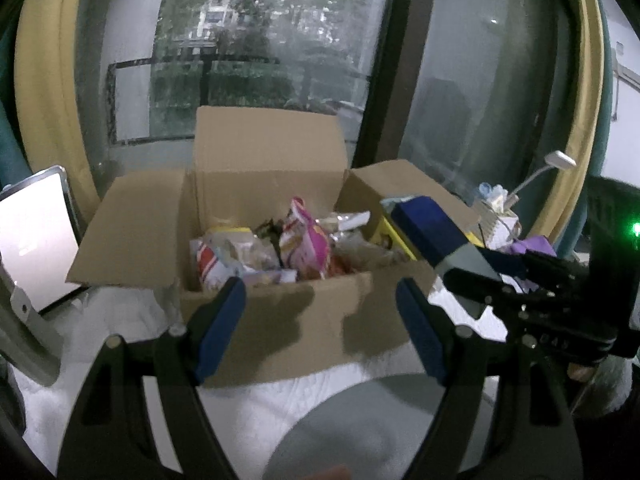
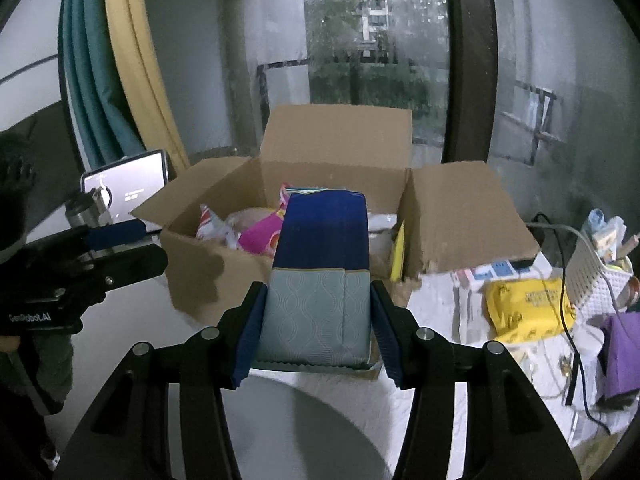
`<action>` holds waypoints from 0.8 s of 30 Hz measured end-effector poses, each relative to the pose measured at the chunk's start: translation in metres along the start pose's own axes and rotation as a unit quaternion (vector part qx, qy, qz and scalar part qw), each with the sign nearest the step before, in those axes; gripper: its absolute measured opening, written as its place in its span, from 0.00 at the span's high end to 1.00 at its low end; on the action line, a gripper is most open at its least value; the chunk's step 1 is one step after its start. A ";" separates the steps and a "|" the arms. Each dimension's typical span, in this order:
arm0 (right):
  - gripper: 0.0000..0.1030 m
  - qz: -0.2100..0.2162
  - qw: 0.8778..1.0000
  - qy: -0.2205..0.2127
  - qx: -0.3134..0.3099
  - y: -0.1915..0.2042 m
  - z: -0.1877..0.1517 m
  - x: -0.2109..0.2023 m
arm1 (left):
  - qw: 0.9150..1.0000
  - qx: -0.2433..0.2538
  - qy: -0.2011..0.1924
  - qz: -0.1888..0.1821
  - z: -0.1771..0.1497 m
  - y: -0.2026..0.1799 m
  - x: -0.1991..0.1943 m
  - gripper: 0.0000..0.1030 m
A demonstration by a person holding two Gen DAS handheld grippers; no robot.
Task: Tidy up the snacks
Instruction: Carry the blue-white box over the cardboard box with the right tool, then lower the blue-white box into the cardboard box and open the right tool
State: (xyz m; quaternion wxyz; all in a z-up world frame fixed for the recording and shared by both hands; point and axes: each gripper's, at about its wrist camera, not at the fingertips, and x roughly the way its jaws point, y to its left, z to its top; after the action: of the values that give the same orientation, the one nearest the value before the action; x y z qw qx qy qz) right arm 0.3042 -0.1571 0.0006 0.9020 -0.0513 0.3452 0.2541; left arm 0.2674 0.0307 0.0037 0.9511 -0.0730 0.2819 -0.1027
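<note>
Right tongs pinch a dark-blue and pale-grey patterned snack pack in front of the open brown cardboard box.
The left tongs stand spread with nothing between them, just before the box's near wall; pink and red snack bags lie inside the box on the white-covered table.

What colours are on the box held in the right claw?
Dark blue on the far half of the box, pale grey-green wavy pattern nearer; the right wrist view shows it best.
</note>
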 end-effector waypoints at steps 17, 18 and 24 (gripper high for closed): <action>0.47 0.011 1.000 0.005 -0.012 -0.019 0.046 0.075 | 0.999 -0.034 -0.016 0.021 0.041 0.040 0.061 0.23; 0.47 0.012 1.000 0.006 -0.012 -0.019 0.048 0.081 | 0.999 -0.038 -0.015 0.022 0.042 0.042 0.064 0.23; 0.47 0.015 1.000 0.023 -0.005 -0.018 0.050 0.113 | 0.998 -0.047 -0.007 0.028 0.042 0.054 0.081 0.23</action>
State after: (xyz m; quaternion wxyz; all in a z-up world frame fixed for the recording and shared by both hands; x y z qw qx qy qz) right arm 0.4149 -0.1112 -0.0364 0.8898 -0.0566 0.3649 0.2682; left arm 0.3649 0.0673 -0.0140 0.9511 -0.1109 0.2816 -0.0624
